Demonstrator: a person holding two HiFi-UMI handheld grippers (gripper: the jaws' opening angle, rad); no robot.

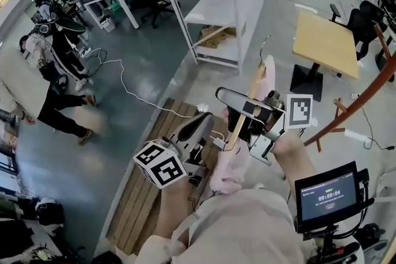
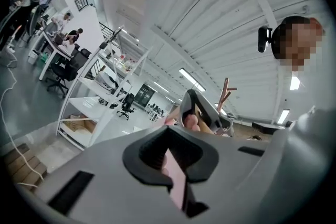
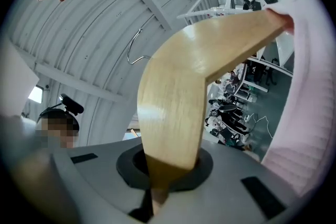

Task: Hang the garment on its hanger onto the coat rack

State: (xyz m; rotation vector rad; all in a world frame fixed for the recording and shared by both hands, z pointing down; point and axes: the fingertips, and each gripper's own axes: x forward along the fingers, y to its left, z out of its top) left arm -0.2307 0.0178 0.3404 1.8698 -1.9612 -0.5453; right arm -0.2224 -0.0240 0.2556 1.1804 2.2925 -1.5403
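A curved wooden hanger (image 1: 249,99) with a metal hook (image 1: 266,45) stands tilted, and my right gripper (image 1: 240,125) is shut on one arm of it. In the right gripper view the hanger (image 3: 176,97) fills the middle, rising from the jaws (image 3: 153,198), with its hook (image 3: 134,48) above. A pink garment (image 1: 230,165) hangs from the hanger and shows at that view's right (image 3: 307,92). My left gripper (image 1: 199,132) is shut on a fold of the pink garment (image 2: 176,178). The reddish wooden coat rack (image 1: 362,99) slants across the right.
A white shelving unit (image 1: 218,9) stands ahead, with a wooden table (image 1: 326,41) and office chairs to its right. People stand at the left (image 1: 59,65). A wooden pallet (image 1: 148,188) lies underfoot. A small screen (image 1: 328,195) sits at the lower right.
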